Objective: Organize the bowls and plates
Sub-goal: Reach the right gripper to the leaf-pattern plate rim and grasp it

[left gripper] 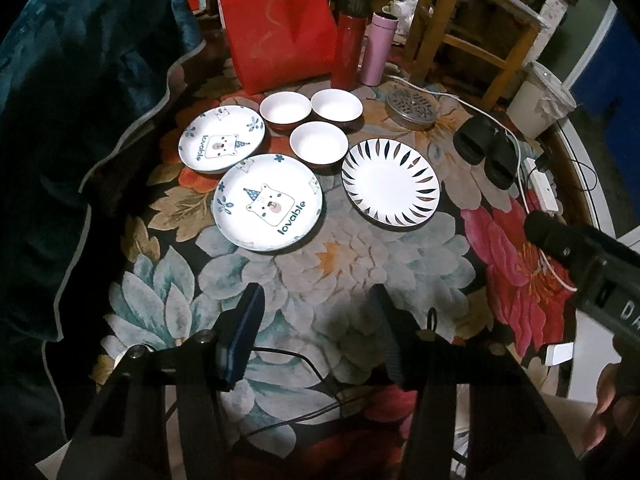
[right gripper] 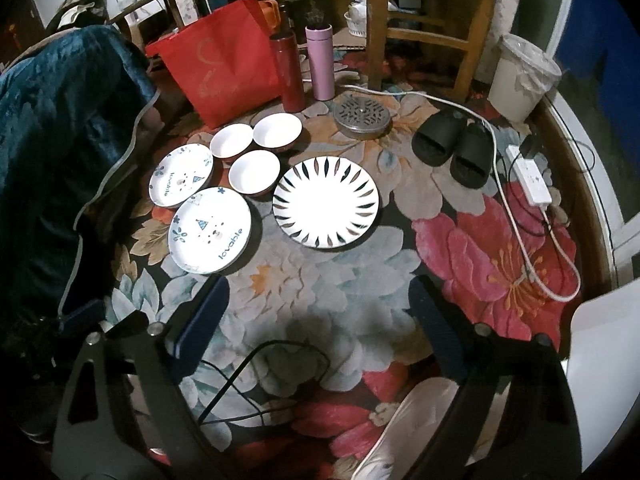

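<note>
Both grippers above floral-print carpet (right gripper: 360,248), nothing between fingers. Left gripper (left gripper: 316,300) about half open; right gripper (right gripper: 320,292) wide, both clear of crockery. Near carpet's far-left edge: two white round bear-print "lovable" plates (left gripper: 267,201) (left gripper: 221,138), side by side, rims overlapping or touching. Three white round ceramic bowls (left gripper: 319,143) (left gripper: 285,110) (left gripper: 336,105) clustered just beyond, unstacked. White round plate with dark petal-pattern rim (right gripper: 325,202) alone just right of nearest bowl. Red fabric bag (left gripper: 280,28), red flask (left gripper: 346,50), pink flask (left gripper: 376,48) at far edge. Black slippers (right gripper: 452,146) toward right edge
</note>
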The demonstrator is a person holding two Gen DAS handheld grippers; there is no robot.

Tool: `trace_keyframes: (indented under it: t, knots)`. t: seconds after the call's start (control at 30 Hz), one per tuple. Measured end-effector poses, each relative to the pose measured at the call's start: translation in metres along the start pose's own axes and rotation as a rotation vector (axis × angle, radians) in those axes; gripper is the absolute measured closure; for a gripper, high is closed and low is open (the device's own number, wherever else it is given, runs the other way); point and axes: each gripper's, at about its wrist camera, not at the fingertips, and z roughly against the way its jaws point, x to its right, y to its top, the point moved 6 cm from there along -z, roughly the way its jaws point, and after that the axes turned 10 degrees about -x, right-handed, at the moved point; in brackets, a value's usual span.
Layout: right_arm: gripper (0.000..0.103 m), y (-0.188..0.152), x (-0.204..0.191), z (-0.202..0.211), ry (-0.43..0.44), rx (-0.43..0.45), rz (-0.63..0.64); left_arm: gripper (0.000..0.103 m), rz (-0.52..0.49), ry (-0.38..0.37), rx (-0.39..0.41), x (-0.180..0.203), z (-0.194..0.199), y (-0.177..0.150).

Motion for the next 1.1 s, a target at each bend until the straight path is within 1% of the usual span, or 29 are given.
trace_keyframes:
  t: [0.1,0.17,0.27,0.4,0.5,0.57,0.67,0.73,0.8,0.87,0.93,1.0,1.1]
  knots:
    - [0.012,0.011,0.003,-0.003,-0.007,-0.009,0.018,0.046,0.016,-0.006,-0.014,0.003,-0.007,0.007]
    - [0.011,0.021,0.004,-0.010,0.002,-0.036,0.032,0.034,0.031,-0.020,-0.018,0.005,-0.012,0.012]
    - [0.010,0.035,0.005,-0.021,-0.003,-0.072,0.068,0.027,0.041,-0.039,-0.021,0.011,-0.023,0.023]
    - [0.010,0.059,0.012,-0.039,-0.023,-0.114,0.138,0.026,0.059,-0.081,-0.067,0.017,-0.053,0.039]
    - [0.010,0.079,0.024,-0.063,-0.027,-0.168,0.182,0.015,0.103,-0.115,-0.100,0.020,-0.082,0.049]
    - [0.010,0.092,0.033,-0.083,-0.028,-0.203,0.192,0.006,0.120,-0.129,-0.121,0.025,-0.102,0.056]
    - [0.010,0.109,0.051,-0.118,-0.021,-0.249,0.163,0.006,0.099,-0.128,-0.160,0.038,-0.137,0.068]
    - [0.009,0.118,0.059,-0.136,-0.009,-0.266,0.135,0.006,0.078,-0.127,-0.172,0.046,-0.155,0.076]
    - [0.010,0.130,0.068,-0.158,0.018,-0.282,0.091,0.006,0.057,-0.133,-0.179,0.053,-0.172,0.085]
    - [0.010,0.140,0.077,-0.180,0.067,-0.289,0.038,0.006,0.047,-0.140,-0.186,0.056,-0.186,0.095]
    - [0.011,0.143,0.085,-0.204,0.113,-0.302,-0.031,0.006,0.044,-0.135,-0.192,0.058,-0.203,0.103]
    - [0.011,0.139,0.092,-0.230,0.148,-0.344,-0.083,0.006,0.042,-0.128,-0.201,0.058,-0.218,0.109]
    - [0.011,0.137,0.099,-0.259,0.158,-0.378,-0.105,0.006,0.057,-0.121,-0.215,0.055,-0.240,0.116]
